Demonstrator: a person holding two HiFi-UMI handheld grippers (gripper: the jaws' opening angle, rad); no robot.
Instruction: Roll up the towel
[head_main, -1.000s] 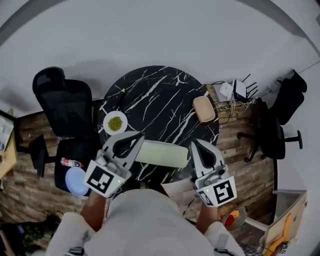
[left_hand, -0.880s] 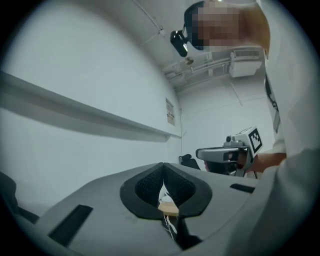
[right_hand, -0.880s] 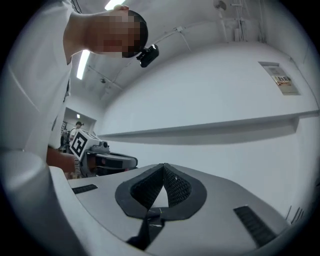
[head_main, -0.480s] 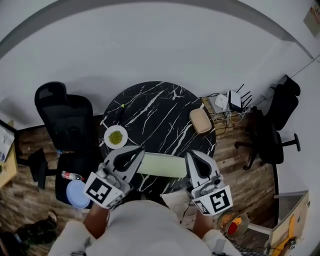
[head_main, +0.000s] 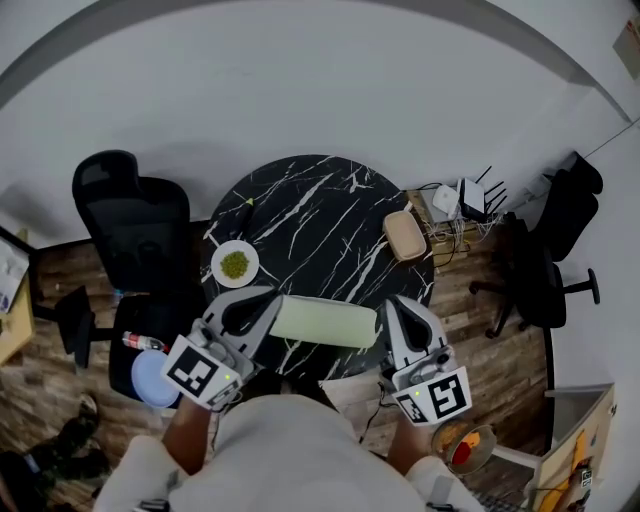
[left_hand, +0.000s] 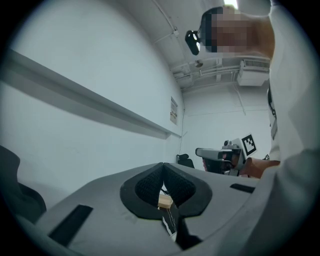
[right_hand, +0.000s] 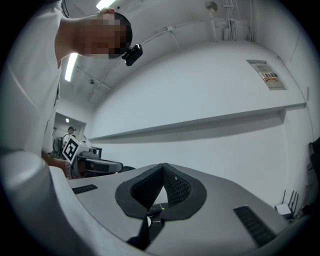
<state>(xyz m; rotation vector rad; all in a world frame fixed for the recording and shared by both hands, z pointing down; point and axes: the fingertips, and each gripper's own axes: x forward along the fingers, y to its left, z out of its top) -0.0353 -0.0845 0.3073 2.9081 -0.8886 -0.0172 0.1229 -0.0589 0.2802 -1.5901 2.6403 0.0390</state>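
Two closed, empty tools, the left gripper (head_main: 271, 299) and the right gripper (head_main: 392, 302), flank the rolled towel (head_main: 325, 322) at the tabletop (head_main: 310, 200) near edge.

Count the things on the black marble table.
4: rolled towel at the near edge, plate of green food left, tan container right, small dark item far left. Others may be hidden at the near edge.

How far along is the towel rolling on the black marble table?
Done: the towel lies as a full roll near the person's edge of the table. In hand: nothing; the left gripper and right gripper flank its ends, jaws shut and empty. Left: apparently nothing, as no loose flap shows from above.
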